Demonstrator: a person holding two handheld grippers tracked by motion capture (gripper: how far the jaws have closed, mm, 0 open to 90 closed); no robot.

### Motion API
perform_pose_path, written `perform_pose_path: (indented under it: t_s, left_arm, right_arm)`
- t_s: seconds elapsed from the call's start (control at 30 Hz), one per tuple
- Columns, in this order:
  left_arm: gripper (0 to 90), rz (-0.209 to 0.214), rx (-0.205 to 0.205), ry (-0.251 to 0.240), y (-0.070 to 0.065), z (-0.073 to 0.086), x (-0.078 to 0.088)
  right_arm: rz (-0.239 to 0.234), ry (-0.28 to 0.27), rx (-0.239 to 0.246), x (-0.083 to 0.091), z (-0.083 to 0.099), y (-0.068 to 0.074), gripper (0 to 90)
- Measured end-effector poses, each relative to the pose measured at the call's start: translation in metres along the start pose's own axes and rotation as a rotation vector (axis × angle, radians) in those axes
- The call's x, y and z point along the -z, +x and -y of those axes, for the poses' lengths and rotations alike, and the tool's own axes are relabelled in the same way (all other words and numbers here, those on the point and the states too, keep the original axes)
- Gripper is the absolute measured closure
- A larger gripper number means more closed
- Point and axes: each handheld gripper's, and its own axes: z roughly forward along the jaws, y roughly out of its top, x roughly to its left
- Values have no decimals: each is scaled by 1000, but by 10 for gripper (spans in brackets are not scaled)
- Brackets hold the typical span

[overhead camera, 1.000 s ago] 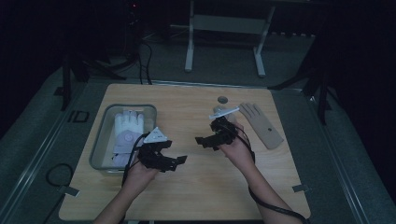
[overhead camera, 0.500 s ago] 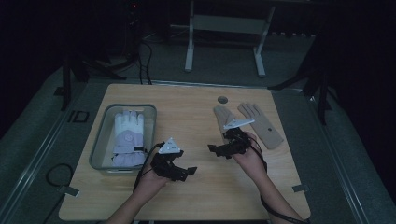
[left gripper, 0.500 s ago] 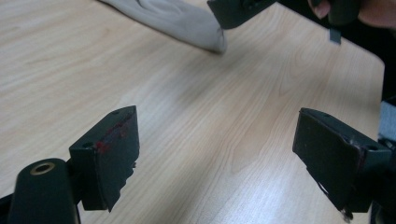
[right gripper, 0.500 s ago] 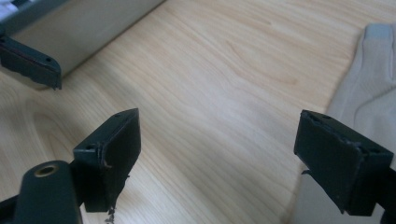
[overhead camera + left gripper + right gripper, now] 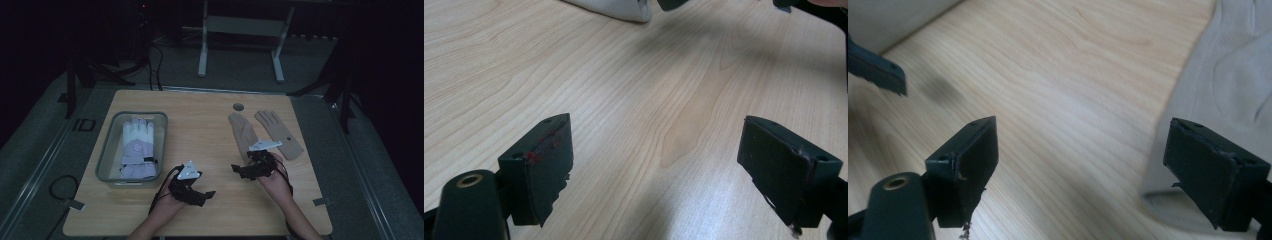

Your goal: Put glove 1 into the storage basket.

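Observation:
Two tan gloves lie flat and side by side at the table's right, one [image 5: 243,134] just left of the other [image 5: 278,131]. My right gripper [image 5: 239,171] hovers just in front of them, open and pointing left. In the right gripper view the jaws stand wide apart around bare wood, with pale glove fabric [image 5: 1233,75] beside the right jaw. My left gripper [image 5: 205,196] is open near the front edge, pointing right. Its jaws [image 5: 656,145] frame bare table, with a glove's cuff [image 5: 616,9] farther ahead.
A clear plastic bin [image 5: 106,155] at the left holds a white and lavender winter glove [image 5: 137,146]. A small grey disc [image 5: 238,106] sits on the wooden table [image 5: 200,125] behind the tan gloves. Cables trail from both grippers toward the front edge.
Both grippers have drawn back toward the near edge and a little to the right. The right gripper has come off the tan gloves, uncovering the left one. Both remain open.

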Motion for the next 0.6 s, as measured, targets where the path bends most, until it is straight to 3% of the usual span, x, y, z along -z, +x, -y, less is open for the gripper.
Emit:
perform_pose_path:
  t_s: [0.13,0.23,0.33,0.53,0.6]
  left_arm:
    - [149,-9,-10,-8,-2,6,2]
    - [149,-21,-22,-28,-4,11,5]
    - [149,-16,-7,-45,-3,14,7]
    - [149,-29,-19,-66,-4,16,8]
    - [149,-29,-26,-71,-4,17,8]
  right_arm:
    - [0,-8,-6,2,13,-4,140]
    - [16,-22,26,5,22,-8,136]
    - [27,-32,39,10,28,-13,134]
    - [7,-40,-13,19,31,-24,111]
    - [29,-47,-18,19,28,-27,106]
